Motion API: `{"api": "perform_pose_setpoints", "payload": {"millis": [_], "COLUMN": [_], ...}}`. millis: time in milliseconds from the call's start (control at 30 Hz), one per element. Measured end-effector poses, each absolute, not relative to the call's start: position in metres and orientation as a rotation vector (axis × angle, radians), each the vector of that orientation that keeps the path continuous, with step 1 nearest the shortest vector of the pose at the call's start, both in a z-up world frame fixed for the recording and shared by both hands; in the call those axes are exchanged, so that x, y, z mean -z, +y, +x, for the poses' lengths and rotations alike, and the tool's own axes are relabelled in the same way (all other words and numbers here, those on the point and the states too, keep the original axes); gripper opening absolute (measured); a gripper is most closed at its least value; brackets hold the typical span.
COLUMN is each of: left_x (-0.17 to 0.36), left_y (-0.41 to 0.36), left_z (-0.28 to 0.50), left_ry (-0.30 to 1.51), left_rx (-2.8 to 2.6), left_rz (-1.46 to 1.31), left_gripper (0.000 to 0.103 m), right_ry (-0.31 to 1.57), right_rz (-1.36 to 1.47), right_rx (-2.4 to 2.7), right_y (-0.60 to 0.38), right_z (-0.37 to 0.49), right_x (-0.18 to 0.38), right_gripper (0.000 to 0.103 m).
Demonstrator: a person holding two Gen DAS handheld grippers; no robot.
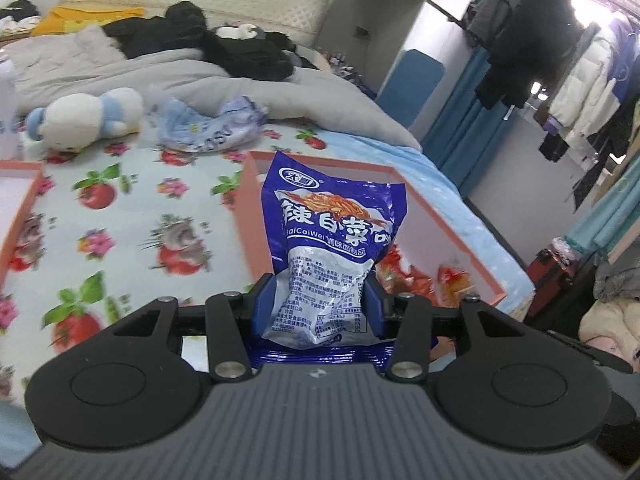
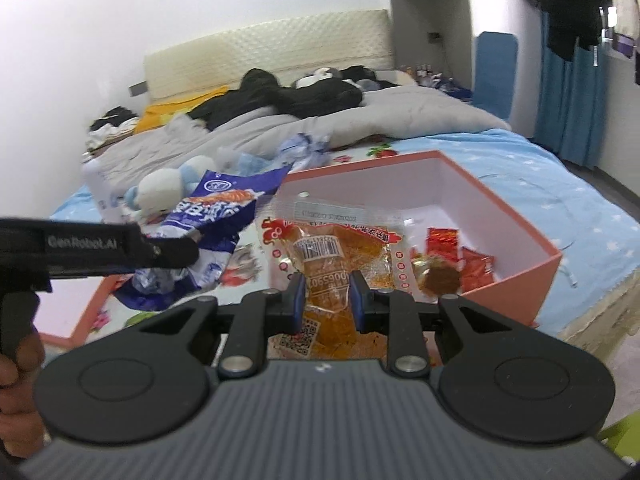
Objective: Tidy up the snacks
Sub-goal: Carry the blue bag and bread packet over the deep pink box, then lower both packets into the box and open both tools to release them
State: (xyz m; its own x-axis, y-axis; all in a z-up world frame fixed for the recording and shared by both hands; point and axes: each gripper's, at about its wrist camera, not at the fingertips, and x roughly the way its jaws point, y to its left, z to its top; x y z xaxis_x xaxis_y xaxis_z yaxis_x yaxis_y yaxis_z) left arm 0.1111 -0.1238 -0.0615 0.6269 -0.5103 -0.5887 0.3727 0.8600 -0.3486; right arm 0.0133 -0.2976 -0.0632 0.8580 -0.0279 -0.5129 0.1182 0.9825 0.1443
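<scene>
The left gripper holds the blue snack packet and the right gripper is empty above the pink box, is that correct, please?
Not quite. The right gripper is not empty: the right wrist view shows it shut on a clear packet of orange snack. The left gripper does hold the blue snack packet, near the pink box.

Bed w/ floral sheet (image 1: pixel 120 216), strawberry and flower print. Grey duvet (image 1: pixel 192 72) bunched across the far half, black clothes (image 1: pixel 240 52) piled on top of it. White-and-blue plush toy (image 1: pixel 86 114) lies near the left on the sheet, crumpled pale blue plastic bag (image 1: pixel 208 124) just right of it. Quilted cream headboard (image 2: pixel 268 56) at the far end, yellow cloth (image 2: pixel 176 114) below it. Blue curtain (image 2: pixel 568 104) far right; coats on a rack (image 1: pixel 560 48) beyond the bed's right side.
</scene>
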Motion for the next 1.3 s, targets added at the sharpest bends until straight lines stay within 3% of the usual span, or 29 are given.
{"api": "perform_pose_setpoints", "payload": {"millis": [367, 1233, 1300], "left_x": [0.061, 0.132, 0.129], "left_y": [-0.18, -0.258, -0.257], "left_z": [0.17, 0.287, 0.288], "left_ry": [0.743, 0.915, 0.914], "left_rx": [0.547, 0.48, 0.476], "left_rz": [-0.161, -0.072, -0.067], "left_gripper": [0.053, 0.054, 0.067], "right_ry": [0.514, 0.685, 0.688], "right_rz": [0.179, 0.31, 0.305], "right_rx": [0.11, 0.113, 0.102], "right_y": [-0.339, -0.405, -0.404], "right_z": [0.061, 0.18, 0.181], "right_x": [0.063, 0.134, 0.133], "right_gripper": [0.027, 0.033, 0.036]}}
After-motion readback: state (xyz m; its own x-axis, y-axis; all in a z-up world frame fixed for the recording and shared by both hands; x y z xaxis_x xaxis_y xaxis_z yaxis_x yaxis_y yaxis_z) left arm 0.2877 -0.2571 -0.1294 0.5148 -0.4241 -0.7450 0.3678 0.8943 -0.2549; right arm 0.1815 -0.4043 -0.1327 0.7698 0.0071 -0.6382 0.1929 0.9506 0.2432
